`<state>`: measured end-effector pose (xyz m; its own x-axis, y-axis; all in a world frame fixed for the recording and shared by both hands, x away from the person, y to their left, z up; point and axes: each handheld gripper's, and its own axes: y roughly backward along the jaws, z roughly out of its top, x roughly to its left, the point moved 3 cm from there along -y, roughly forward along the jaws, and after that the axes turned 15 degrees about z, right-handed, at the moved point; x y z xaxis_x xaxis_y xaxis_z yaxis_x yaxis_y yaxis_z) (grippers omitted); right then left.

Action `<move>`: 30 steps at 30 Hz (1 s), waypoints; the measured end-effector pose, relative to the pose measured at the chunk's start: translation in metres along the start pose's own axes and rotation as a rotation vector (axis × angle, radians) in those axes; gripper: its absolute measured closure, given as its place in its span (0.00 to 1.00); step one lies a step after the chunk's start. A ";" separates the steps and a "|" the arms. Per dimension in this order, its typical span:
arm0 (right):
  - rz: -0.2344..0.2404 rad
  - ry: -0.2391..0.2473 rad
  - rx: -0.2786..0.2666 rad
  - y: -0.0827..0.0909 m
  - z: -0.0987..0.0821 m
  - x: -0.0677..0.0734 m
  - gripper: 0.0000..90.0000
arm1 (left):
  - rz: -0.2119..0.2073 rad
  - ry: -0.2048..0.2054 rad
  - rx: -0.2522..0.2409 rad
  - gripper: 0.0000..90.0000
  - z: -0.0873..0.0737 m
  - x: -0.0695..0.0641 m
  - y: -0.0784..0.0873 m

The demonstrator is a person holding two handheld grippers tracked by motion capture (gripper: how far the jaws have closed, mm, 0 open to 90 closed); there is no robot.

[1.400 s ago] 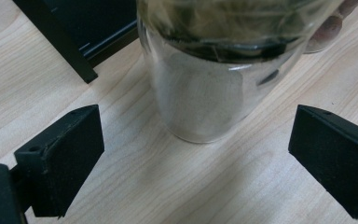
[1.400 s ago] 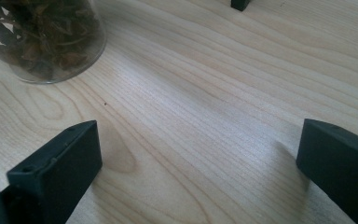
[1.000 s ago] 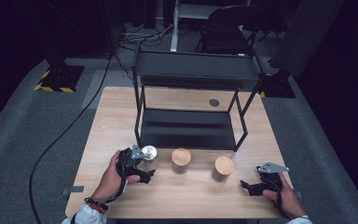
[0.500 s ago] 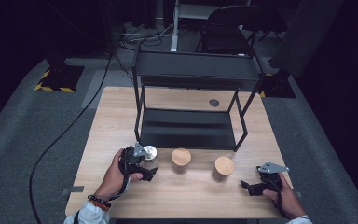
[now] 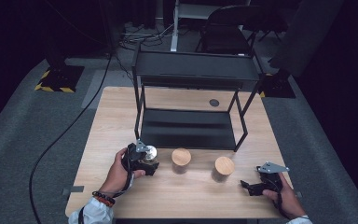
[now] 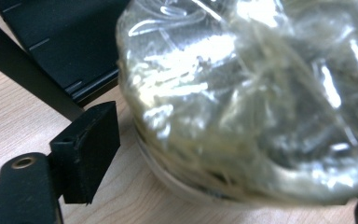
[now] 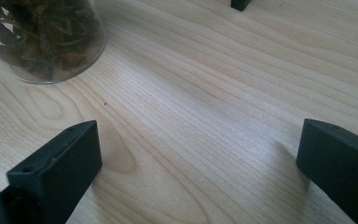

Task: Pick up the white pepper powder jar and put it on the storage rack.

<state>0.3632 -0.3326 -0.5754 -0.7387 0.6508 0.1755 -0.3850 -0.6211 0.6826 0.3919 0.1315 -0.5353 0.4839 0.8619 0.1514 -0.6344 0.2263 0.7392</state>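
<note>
A clear jar with a shiny top stands at the table's front left, close to the rack's left leg. My left gripper reaches around it. In the left gripper view the jar sits between the jaws of the left gripper, which have just been closing. A thin strip of wood still shows between the left pad and the glass. My right gripper rests open near the front right edge. In its own view the right gripper has only bare wood between the pads.
Two jars with wooden lids stand in front of a black two-level rack on the wooden table. The right one, holding dried leaves, lies ahead of my right gripper. A rack foot is farther off.
My left hand has crept slightly forward and its jaws have narrowed around the shiny jar. The right hand and the two wooden-lidded jars have stayed put.
</note>
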 end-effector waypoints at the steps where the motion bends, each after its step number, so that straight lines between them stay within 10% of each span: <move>1: 0.000 0.000 0.000 0.000 0.000 0.000 0.00 | -0.001 -0.001 0.002 0.18 0.000 0.000 -0.001; 8: 0.000 0.000 0.000 0.000 0.000 0.000 0.00 | -0.007 -0.023 -0.008 0.32 -0.002 -0.005 -0.006; 30: 0.000 0.000 0.000 0.000 0.000 0.000 0.00 | 0.043 -0.053 -0.004 0.33 0.005 -0.010 -0.002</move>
<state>0.3631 -0.3326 -0.5754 -0.7387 0.6508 0.1752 -0.3852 -0.6210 0.6827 0.3915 0.1206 -0.5350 0.4875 0.8455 0.2177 -0.6577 0.1917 0.7285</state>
